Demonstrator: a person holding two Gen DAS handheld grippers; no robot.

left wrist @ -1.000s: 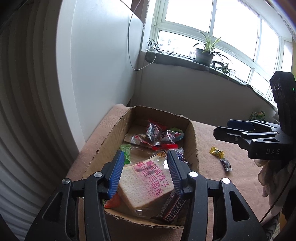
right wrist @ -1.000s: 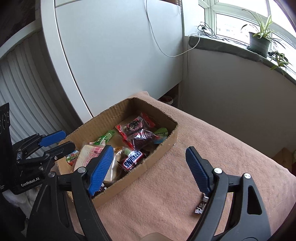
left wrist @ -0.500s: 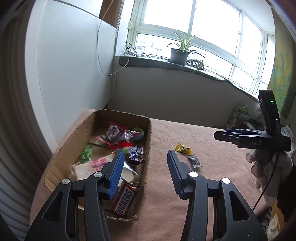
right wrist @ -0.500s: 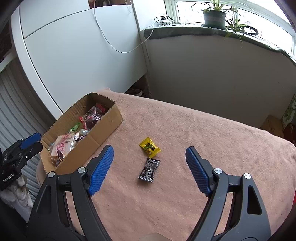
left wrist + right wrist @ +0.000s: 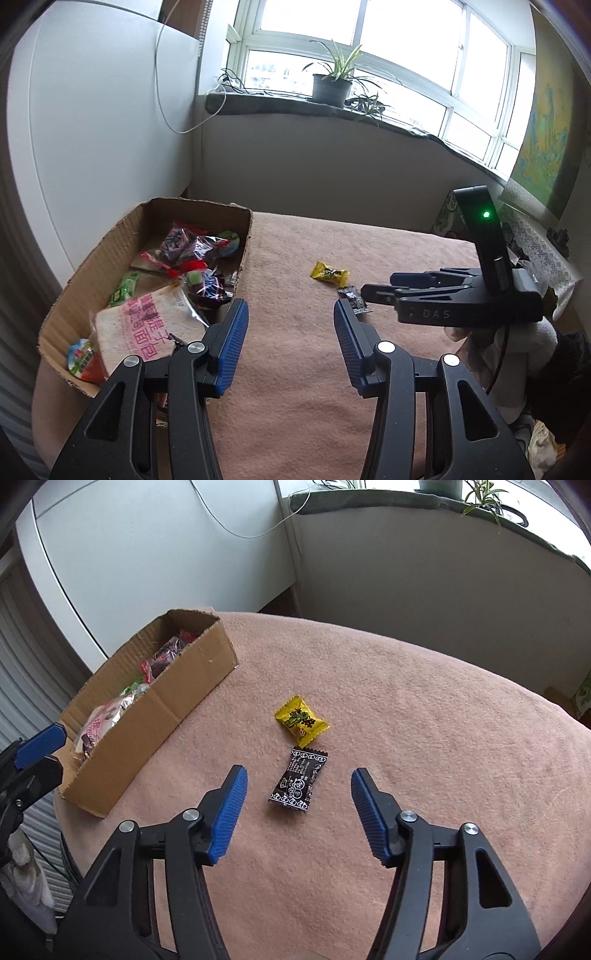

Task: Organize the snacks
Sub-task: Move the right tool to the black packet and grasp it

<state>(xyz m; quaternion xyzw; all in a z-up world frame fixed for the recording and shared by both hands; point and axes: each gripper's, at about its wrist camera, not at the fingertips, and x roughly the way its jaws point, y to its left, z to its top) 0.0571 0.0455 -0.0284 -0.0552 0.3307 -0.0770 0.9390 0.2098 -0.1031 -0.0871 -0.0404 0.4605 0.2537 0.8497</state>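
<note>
In the left wrist view, the left tongs [image 5: 286, 330] have swung off the cardboard box [image 5: 248, 236] and now hang over bare pink table [image 5: 295, 406], blades apart and empty, angled down; the box with its bread packet [image 5: 147, 328] lies to their left. In the right wrist view, the right tongs [image 5: 295, 805] have dropped closer and are closing, tilted steeply down, the black candy wrapper [image 5: 299, 781] lying untouched between the blades, the yellow candy [image 5: 301, 720] just beyond.
</note>
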